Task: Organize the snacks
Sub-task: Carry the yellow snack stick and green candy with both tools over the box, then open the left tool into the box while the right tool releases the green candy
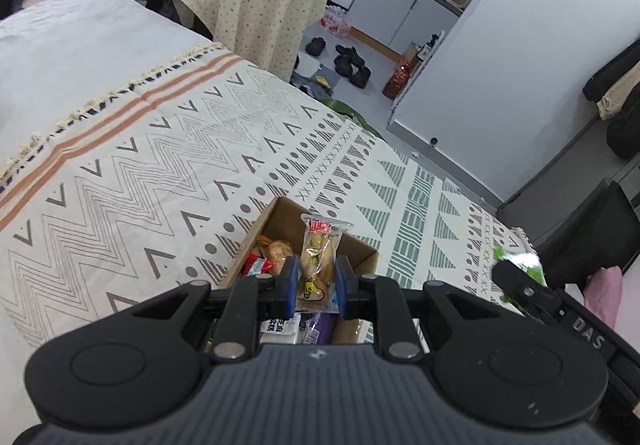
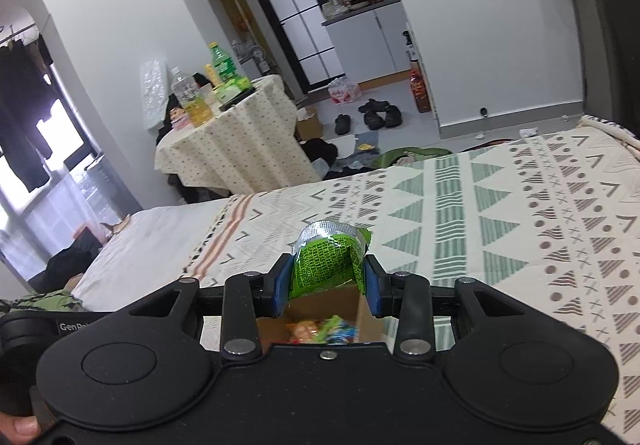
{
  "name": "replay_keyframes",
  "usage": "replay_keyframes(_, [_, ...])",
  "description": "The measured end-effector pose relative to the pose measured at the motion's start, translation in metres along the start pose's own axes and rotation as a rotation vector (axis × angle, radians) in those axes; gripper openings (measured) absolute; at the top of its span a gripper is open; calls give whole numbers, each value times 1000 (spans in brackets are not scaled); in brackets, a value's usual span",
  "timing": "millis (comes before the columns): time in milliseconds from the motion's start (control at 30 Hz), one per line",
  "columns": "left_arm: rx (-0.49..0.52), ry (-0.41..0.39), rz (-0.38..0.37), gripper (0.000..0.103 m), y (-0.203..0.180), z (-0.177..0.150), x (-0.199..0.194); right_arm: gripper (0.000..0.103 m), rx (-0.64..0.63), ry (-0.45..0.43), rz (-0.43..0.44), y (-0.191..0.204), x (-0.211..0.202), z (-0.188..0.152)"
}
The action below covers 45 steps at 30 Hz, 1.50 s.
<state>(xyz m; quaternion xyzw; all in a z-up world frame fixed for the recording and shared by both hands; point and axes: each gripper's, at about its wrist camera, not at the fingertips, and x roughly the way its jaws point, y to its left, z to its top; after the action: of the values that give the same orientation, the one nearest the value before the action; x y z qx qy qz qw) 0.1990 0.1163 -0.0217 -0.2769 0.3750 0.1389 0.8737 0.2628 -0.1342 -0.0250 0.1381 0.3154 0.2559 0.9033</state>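
A patterned blanket (image 2: 500, 205) covers the bed. At eleven o'clock stands a round bench (image 2: 236, 141) carrying bottles (image 2: 191, 97); black shoes (image 2: 376, 117) lie at twelve o'clock.

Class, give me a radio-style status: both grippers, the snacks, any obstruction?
Left gripper shut on clear-wrapped pastry. Right gripper shut on green packet. Both above cardboard box of snacks. Nothing in the way.
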Motion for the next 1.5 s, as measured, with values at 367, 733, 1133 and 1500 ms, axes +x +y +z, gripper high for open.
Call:
replay_keyframes(367, [-69, 95, 2, 18, 31, 2, 43, 36, -57, 70, 8, 28, 30, -4])
replay_keyframes(733, [-113, 190, 28, 18, 54, -5, 91, 36, -40, 170, 5, 31, 68, -17])
replay_keyframes(1133, [-174, 239, 67, 23, 72, 5, 109, 37, -44, 277, 12, 40, 107, -38])
replay_keyframes(1500, [-163, 163, 93, 52, 85, 27, 80, 55, 30, 313, 41, 51, 124, -40])
